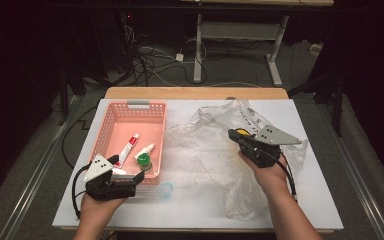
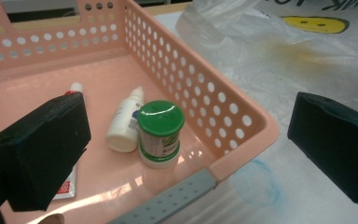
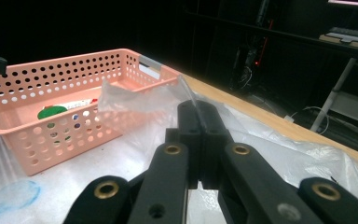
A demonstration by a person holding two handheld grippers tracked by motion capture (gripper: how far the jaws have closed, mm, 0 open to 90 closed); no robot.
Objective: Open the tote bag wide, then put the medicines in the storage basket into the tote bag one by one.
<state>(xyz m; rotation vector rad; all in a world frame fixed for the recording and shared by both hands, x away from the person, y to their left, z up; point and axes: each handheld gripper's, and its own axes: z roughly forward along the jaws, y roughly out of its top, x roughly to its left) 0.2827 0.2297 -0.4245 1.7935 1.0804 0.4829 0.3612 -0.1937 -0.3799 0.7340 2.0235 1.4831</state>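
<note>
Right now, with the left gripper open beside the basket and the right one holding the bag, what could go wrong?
The left gripper hangs open at the pink basket's near corner; moving in, a jaw may catch the rim. The right gripper pinches only an edge of the plastic bag, which might slip. The green-capped jar touches the white bottle, so grabbing one may nudge the other.

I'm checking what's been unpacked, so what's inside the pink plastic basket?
Inside the pink perforated plastic basket: a green-lidded round jar, a small white dropper bottle and a red-and-white tube. In the left gripper view, a black jaw covers part of the tube.
</note>
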